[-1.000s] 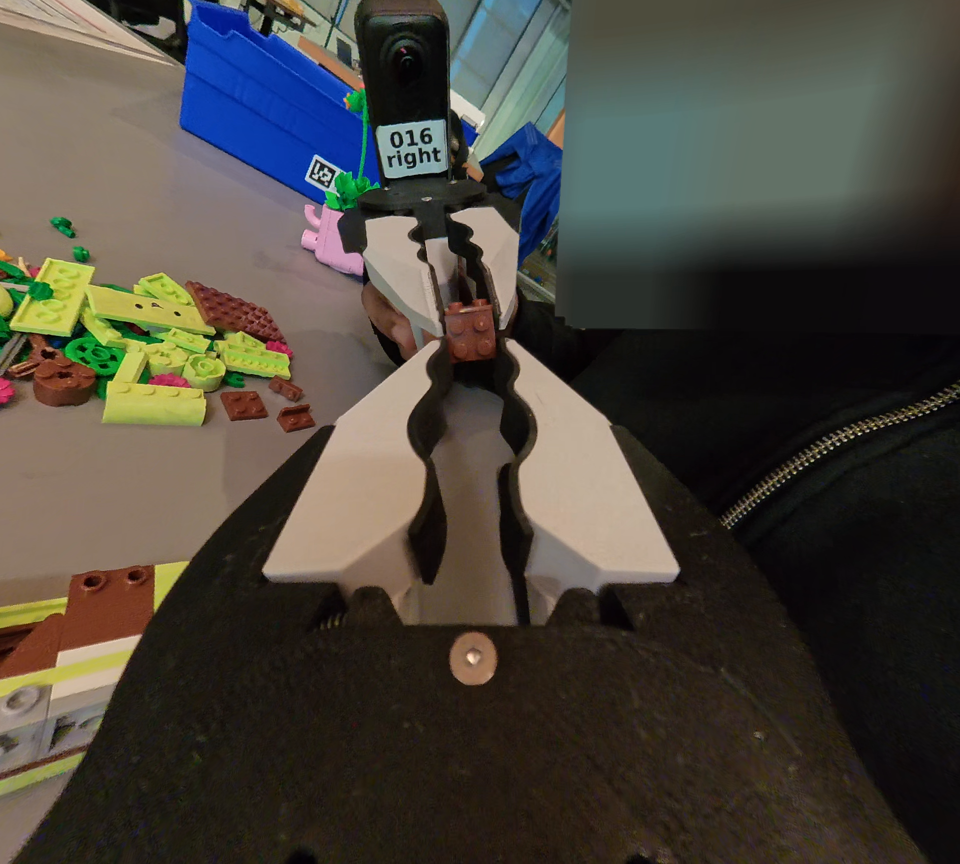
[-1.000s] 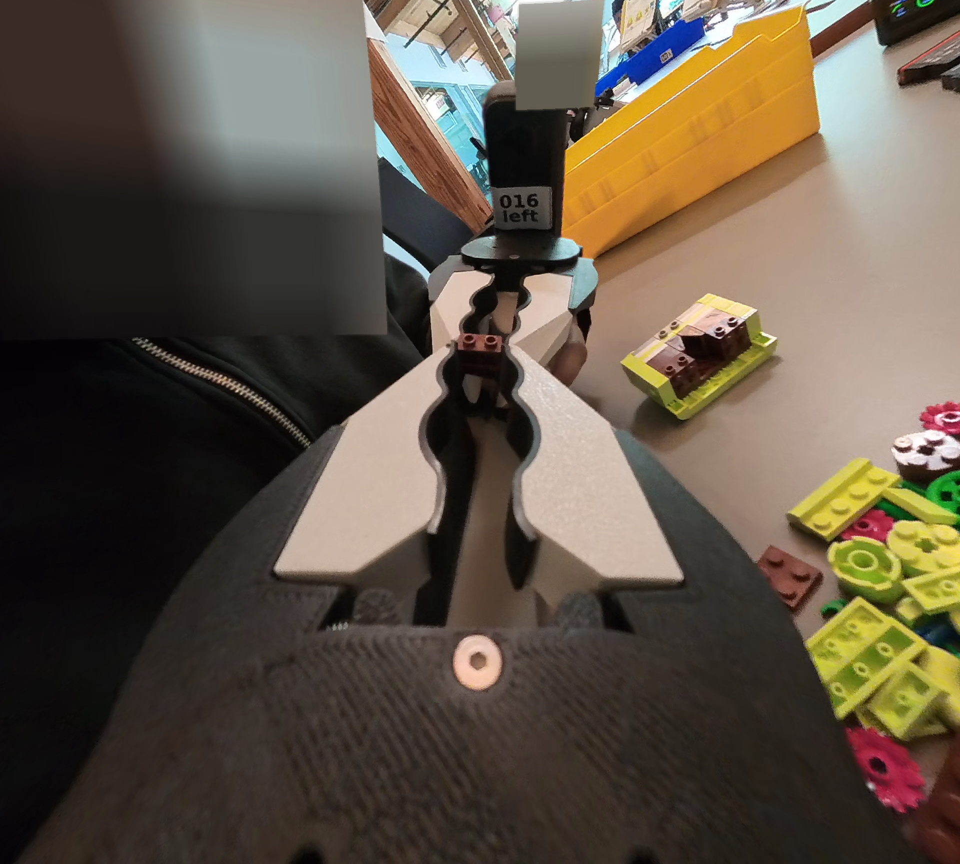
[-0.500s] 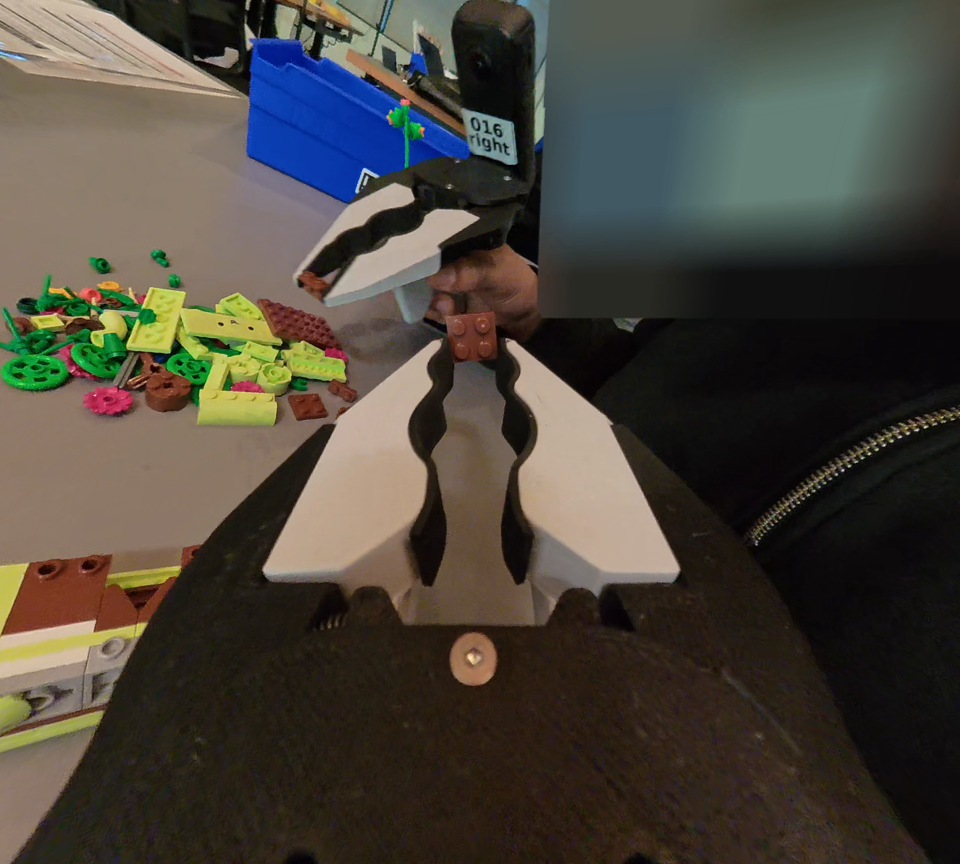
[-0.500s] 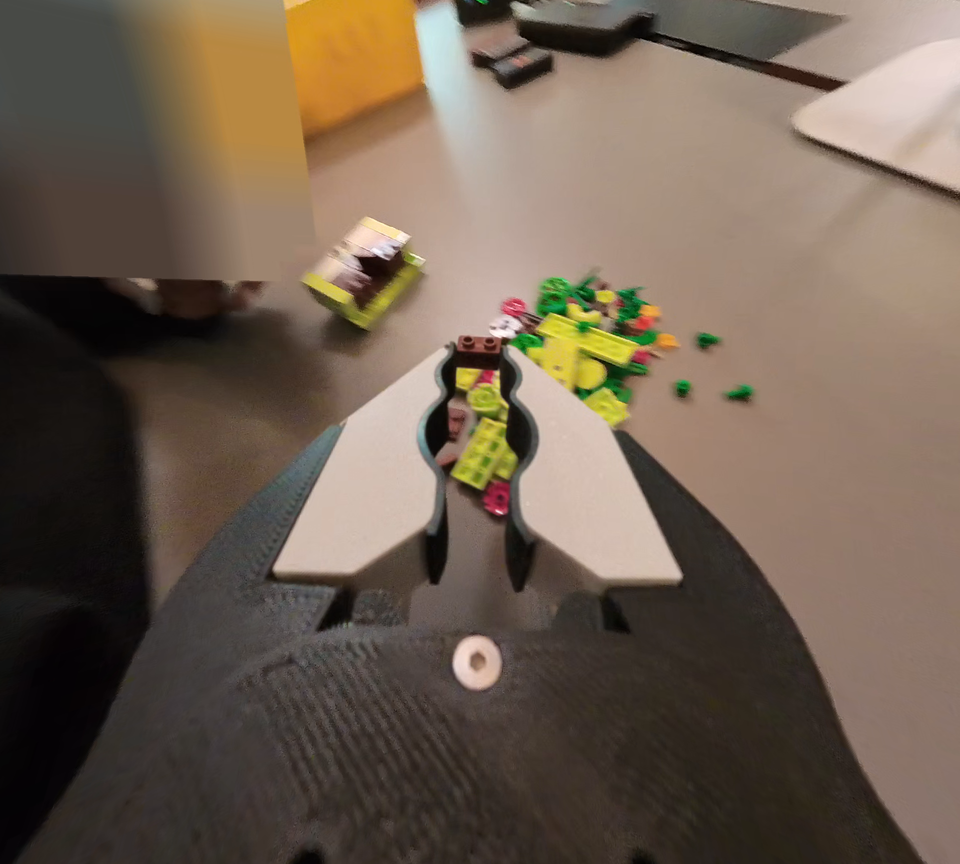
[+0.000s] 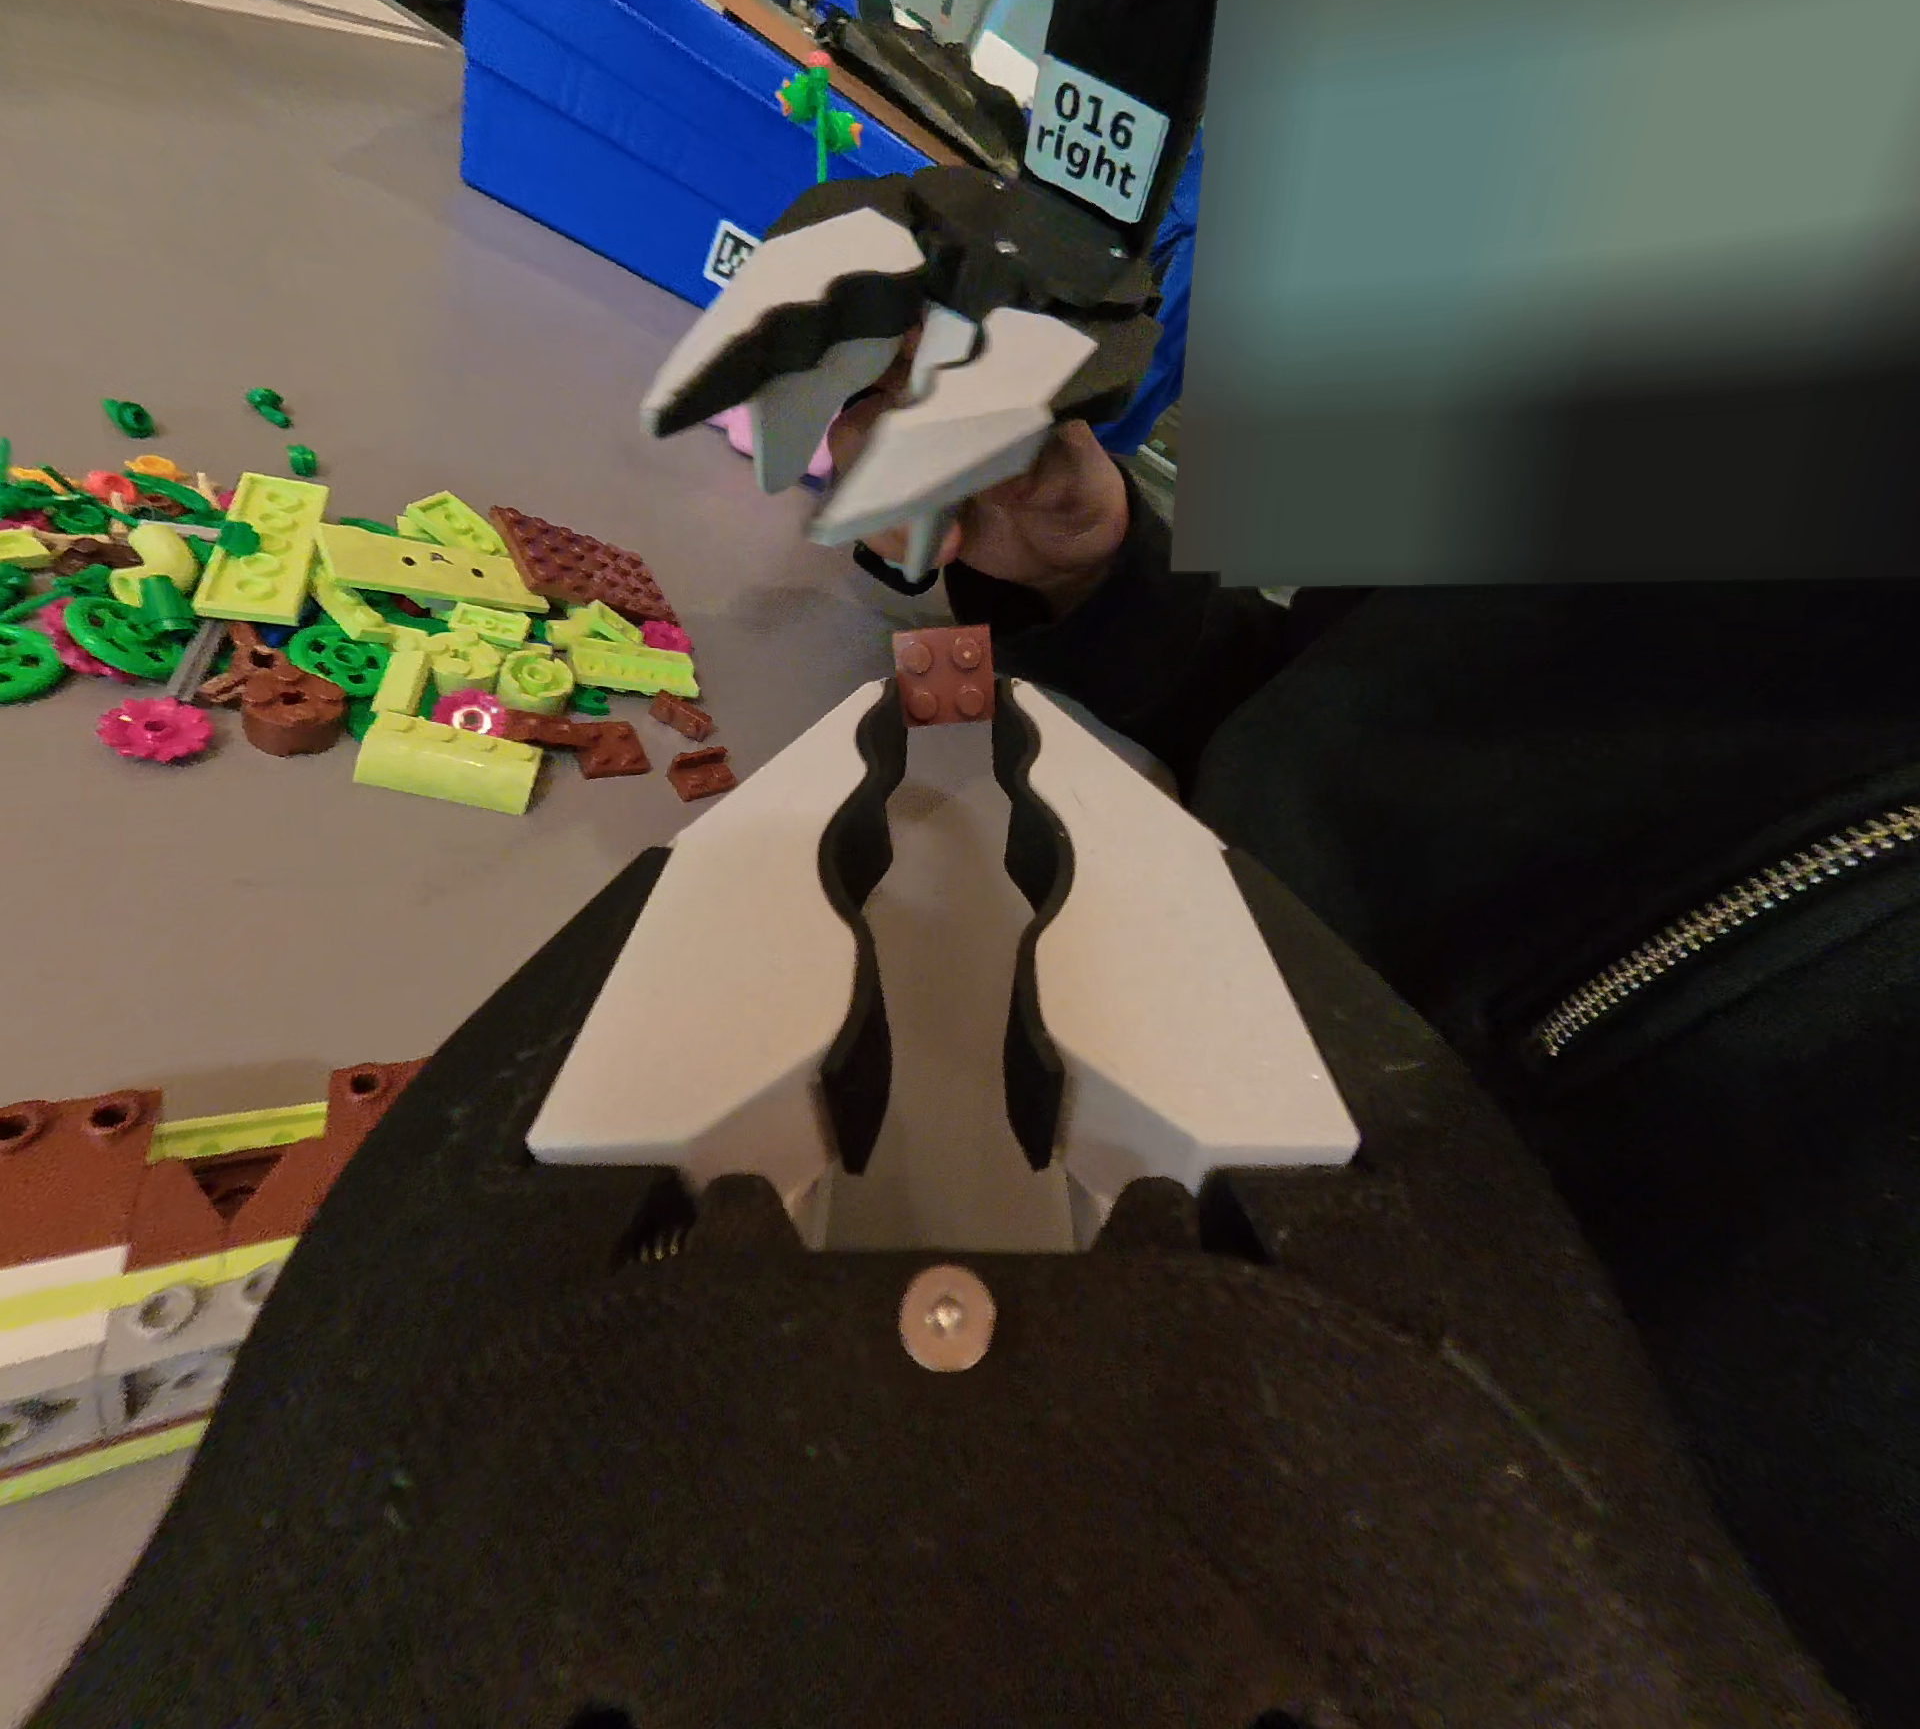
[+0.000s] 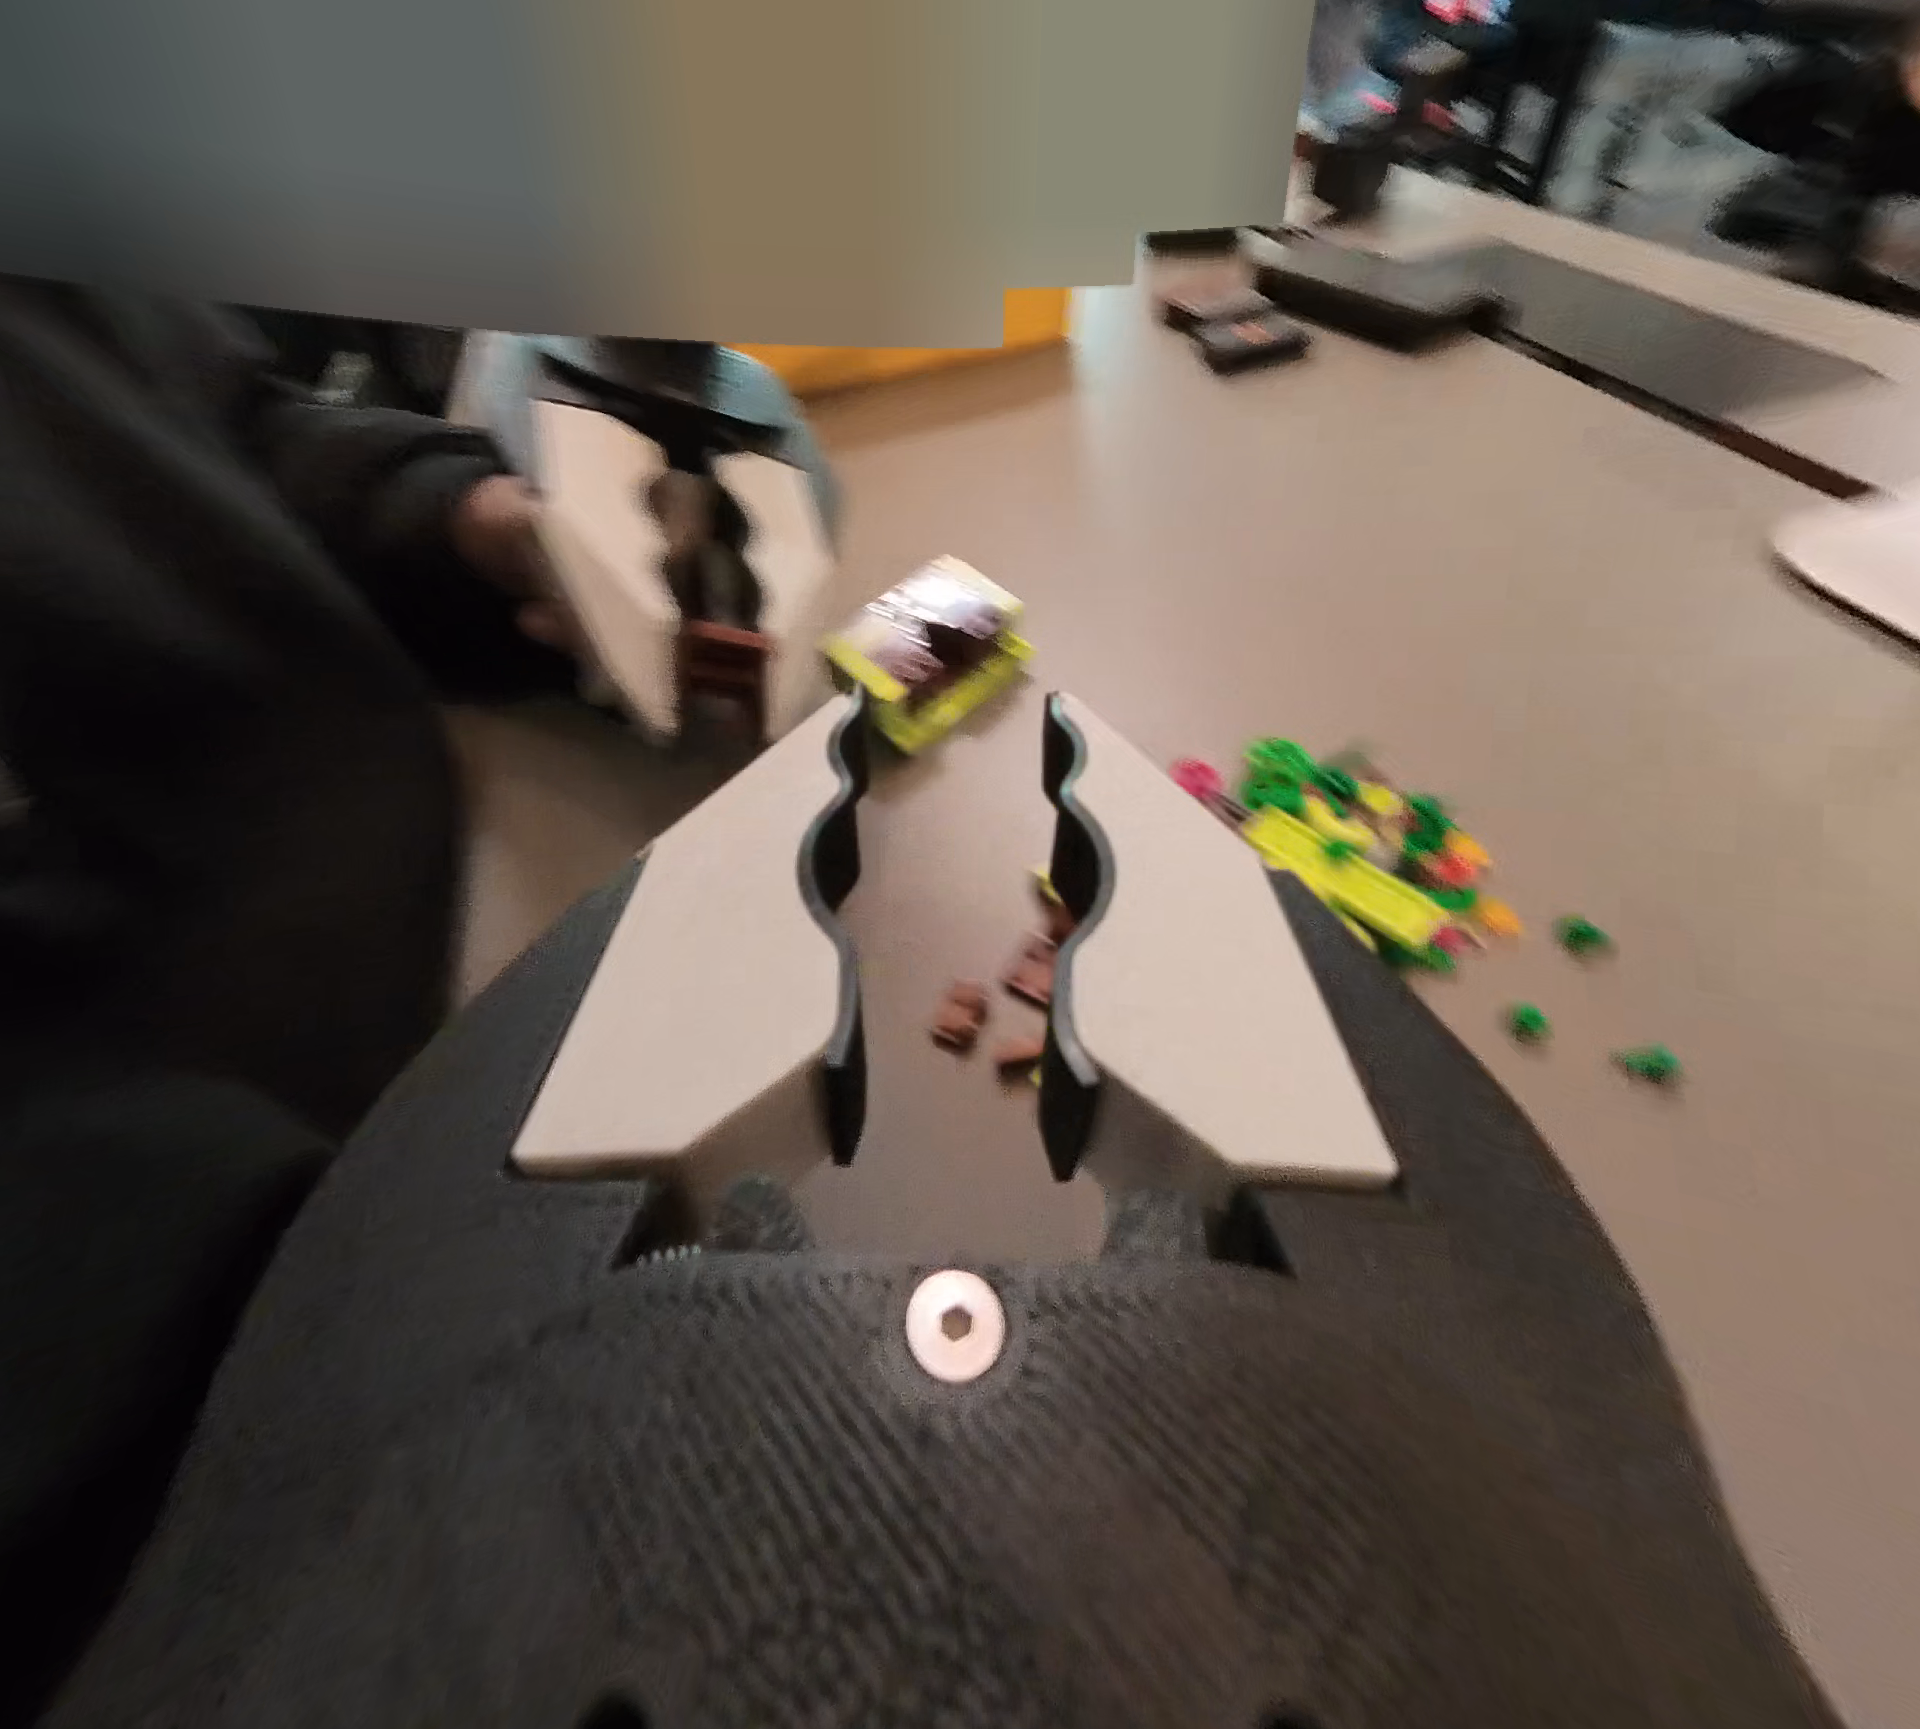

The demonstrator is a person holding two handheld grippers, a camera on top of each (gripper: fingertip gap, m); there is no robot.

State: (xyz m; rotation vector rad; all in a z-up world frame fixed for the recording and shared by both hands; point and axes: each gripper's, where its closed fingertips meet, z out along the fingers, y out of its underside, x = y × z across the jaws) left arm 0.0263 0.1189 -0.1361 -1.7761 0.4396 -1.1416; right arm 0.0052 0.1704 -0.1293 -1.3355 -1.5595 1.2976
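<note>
Left hand-held gripper (image 5: 943, 692) pinches a small brown brick (image 5: 943, 690) right at its fingertips, above the tabletop (image 5: 312, 900). Right hand-held gripper (image 6: 951, 713) hangs spread and empty just above it, over the loose brick pile (image 5: 343, 630).

A: What is the right gripper (image 6: 951, 723) doing now compared with a second ago?

B: It is pulling away from the brown brick (image 5: 943, 674); its jaws, then pinched at that brick opposite the left gripper (image 5: 943, 692), are now standing apart with nothing between them.

A: And where is it pointing?

B: It is no longer facing the brick head-on; it is swinging out over the table (image 6: 1351, 536), toward the small yellow-green build (image 6: 935, 651) beyond the brick
</note>
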